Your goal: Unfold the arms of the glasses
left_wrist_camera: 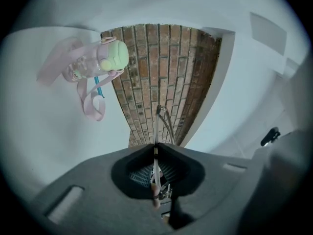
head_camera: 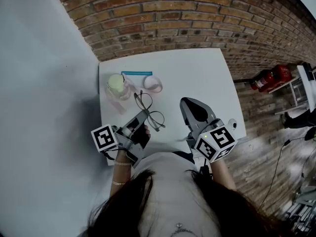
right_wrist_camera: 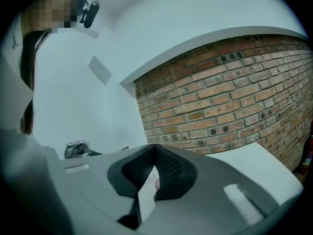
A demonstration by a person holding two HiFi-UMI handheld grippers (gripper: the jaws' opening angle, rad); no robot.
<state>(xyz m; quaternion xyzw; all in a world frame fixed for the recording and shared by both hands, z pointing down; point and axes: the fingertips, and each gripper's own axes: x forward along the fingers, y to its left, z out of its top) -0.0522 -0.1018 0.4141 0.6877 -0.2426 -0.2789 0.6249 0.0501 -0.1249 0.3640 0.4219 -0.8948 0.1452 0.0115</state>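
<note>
The left hand-held gripper [left_wrist_camera: 155, 150] is clamped tight on the wire-framed glasses [head_camera: 156, 118]. The right hand-held gripper [right_wrist_camera: 155, 148] has its jaws together, empty.

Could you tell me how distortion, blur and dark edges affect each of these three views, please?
Head view: evenly lit, brick wall bowed toward the edges. Left gripper view: black corners, curved brick courses, the glasses blurred close in, where the left gripper clamps them. Right gripper view: the same bowing, top left pixelated afterwards, the right gripper shut and soft-focused.
</note>
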